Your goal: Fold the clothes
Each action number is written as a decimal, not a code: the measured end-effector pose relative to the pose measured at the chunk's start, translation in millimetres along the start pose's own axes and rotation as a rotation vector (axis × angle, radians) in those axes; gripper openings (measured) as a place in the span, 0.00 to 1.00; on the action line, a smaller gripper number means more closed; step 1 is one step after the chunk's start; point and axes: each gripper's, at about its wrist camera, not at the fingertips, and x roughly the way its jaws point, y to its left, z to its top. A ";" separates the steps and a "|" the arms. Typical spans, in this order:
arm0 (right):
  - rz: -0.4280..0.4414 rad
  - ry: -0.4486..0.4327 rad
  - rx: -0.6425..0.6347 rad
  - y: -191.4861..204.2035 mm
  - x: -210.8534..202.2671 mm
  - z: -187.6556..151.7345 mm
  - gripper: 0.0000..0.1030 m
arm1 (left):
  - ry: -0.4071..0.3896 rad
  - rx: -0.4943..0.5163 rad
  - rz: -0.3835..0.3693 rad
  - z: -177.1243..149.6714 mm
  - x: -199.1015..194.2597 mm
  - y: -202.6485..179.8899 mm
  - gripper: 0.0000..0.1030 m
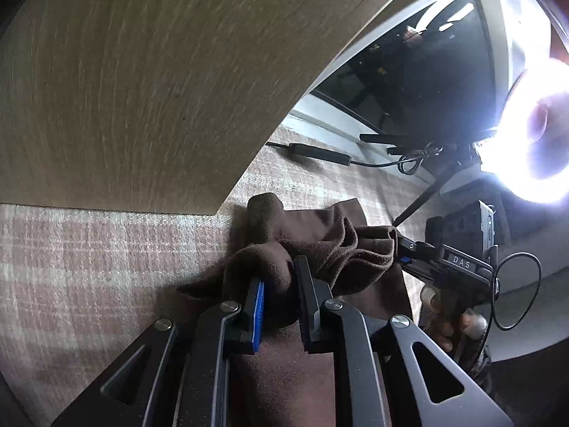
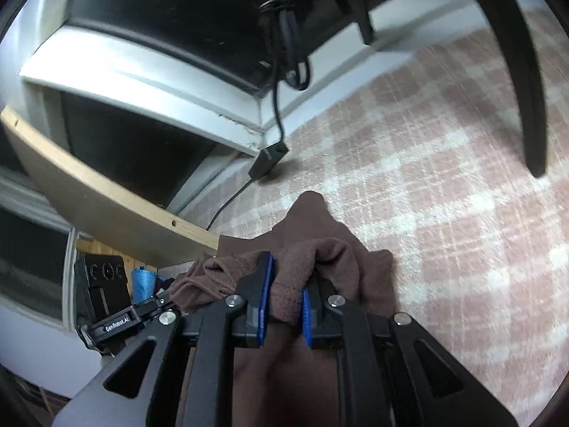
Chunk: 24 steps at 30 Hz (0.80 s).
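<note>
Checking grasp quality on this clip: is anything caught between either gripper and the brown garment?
Nothing visible. The left gripper and right gripper each pinch the brown garment directly, its fabric bunched between their fingers.

You've got the garment [image 1: 313, 235] bunched low in the middle of both views on the rug [image 2: 444, 195], board [image 1: 142, 89] filling upper left of the left view, power brick [image 2: 268, 158] lying just beyond it.
</note>
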 end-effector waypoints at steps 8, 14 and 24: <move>0.019 -0.096 -0.030 18.5 -51.4 -3.9 0.51 | -0.085 0.096 0.033 -0.3 -39.6 -30.4 0.39; -0.064 -0.140 -0.190 35.6 -72.9 -24.7 0.51 | -0.140 0.159 0.115 1.0 -57.9 -46.3 0.40; -0.211 0.090 -0.369 30.9 -66.2 -97.7 0.51 | -0.060 0.070 0.097 -98.8 -72.4 -13.7 0.40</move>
